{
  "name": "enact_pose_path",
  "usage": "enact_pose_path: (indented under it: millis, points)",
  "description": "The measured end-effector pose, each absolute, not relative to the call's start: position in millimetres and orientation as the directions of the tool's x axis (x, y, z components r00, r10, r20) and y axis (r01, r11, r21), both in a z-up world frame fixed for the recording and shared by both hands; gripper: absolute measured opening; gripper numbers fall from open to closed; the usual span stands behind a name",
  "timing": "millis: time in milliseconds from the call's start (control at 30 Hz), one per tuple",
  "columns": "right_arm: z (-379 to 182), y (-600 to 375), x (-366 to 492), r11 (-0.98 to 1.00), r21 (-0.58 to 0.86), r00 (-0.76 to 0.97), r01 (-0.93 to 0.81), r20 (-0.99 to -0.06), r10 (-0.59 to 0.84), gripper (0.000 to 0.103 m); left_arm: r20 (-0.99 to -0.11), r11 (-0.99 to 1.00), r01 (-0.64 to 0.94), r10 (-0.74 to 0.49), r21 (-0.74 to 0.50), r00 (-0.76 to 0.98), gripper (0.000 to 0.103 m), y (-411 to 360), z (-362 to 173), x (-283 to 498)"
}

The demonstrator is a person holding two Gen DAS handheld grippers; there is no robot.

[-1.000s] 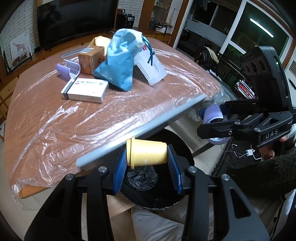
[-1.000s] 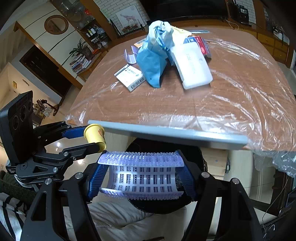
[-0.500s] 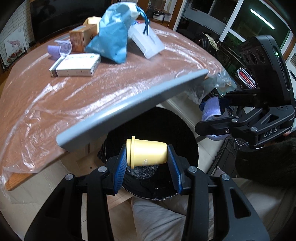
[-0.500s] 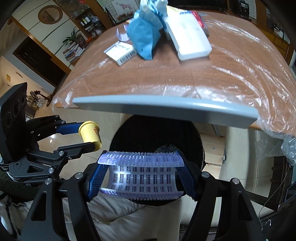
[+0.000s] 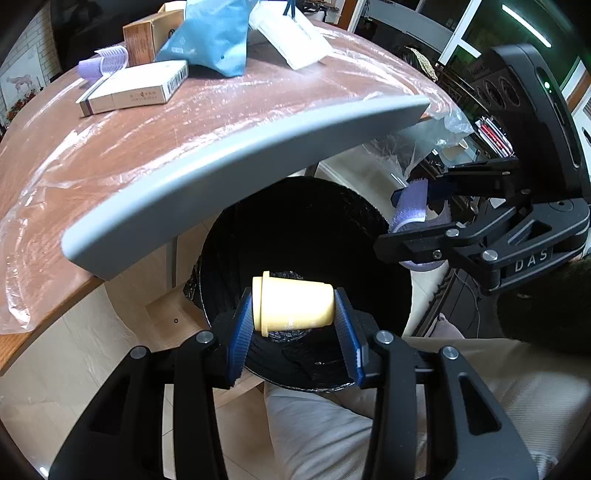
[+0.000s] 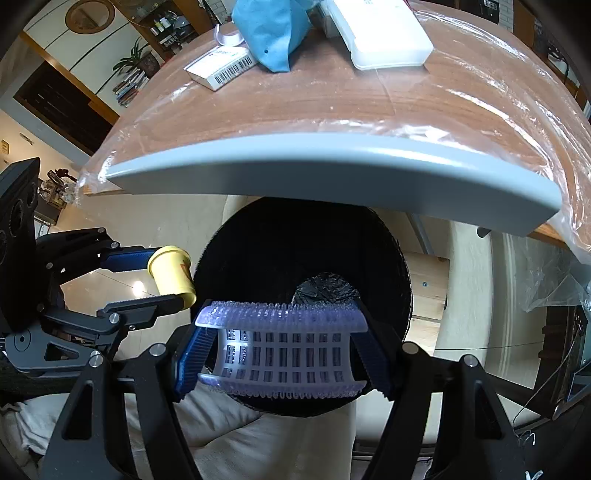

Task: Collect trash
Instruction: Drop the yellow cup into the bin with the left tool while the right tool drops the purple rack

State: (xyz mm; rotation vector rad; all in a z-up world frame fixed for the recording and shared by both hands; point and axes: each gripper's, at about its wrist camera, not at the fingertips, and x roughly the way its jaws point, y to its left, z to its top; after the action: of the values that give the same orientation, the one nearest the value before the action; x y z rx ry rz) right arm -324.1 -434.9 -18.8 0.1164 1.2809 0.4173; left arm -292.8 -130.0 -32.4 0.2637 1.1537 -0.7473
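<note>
one yellow cup (image 5: pixel 293 308), one purple roller (image 6: pixel 282 349) | left gripper (image 5: pixel 293 325) clamping cup, right gripper (image 6: pixel 282 354) clamping roller | both hovering over black bin (image 5: pixel 369 236)

A wooden tabletop (image 5: pixel 155 147) wrapped in clear plastic film (image 6: pixel 461 110), with a grey rounded edge strip (image 6: pixel 332 162) along its near side. A potted plant (image 6: pixel 142 61) and shelves of books (image 6: pixel 127 86) stand by the far wall, with a round wall ornament (image 6: pixel 86 16) above them. A framed picture of a horse (image 5: pixel 16 86) hangs on white brick on the other side. Pale floor tiles (image 5: pixel 74 362) lie below, and a light wooden panel (image 6: pixel 424 291) shows under the tabletop
</note>
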Motion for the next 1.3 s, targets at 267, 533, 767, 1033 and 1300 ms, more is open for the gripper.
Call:
enact_pose_path:
  millis: [267, 533, 767, 1033, 1300]
  points:
    - [-34, -438, -323, 0.932, 0.298, 0.215, -0.207, -0.915, 0.341, 0.070, -0.909, 0.728, 0.667, -0.370, -0.158, 0.189, 0.044, -138, -50, -291]
    - [-52, -435, -317, 0.941, 0.273, 0.189, -0.198, -0.932, 0.310, 0.070, -0.924, 0.726, 0.674, -0.340, -0.140, 0.174, 0.044, -149, -65, -282]
    - [-65, -430, -312, 0.948, 0.253, 0.173, -0.192, -0.942, 0.286, 0.070, -0.934, 0.722, 0.681, -0.317, -0.126, 0.163, 0.044, -153, -79, -279]
    - [-80, -427, -309, 0.955, 0.236, 0.160, -0.180, -0.951, 0.265, 0.070, -0.943, 0.722, 0.684, -0.292, -0.108, 0.160, 0.044, -163, -90, -277]
    - [-85, -428, -307, 0.959, 0.223, 0.162, -0.175, -0.954, 0.251, 0.070, -0.948, 0.719, 0.690, -0.269, -0.081, 0.170, 0.044, -163, -96, -274]
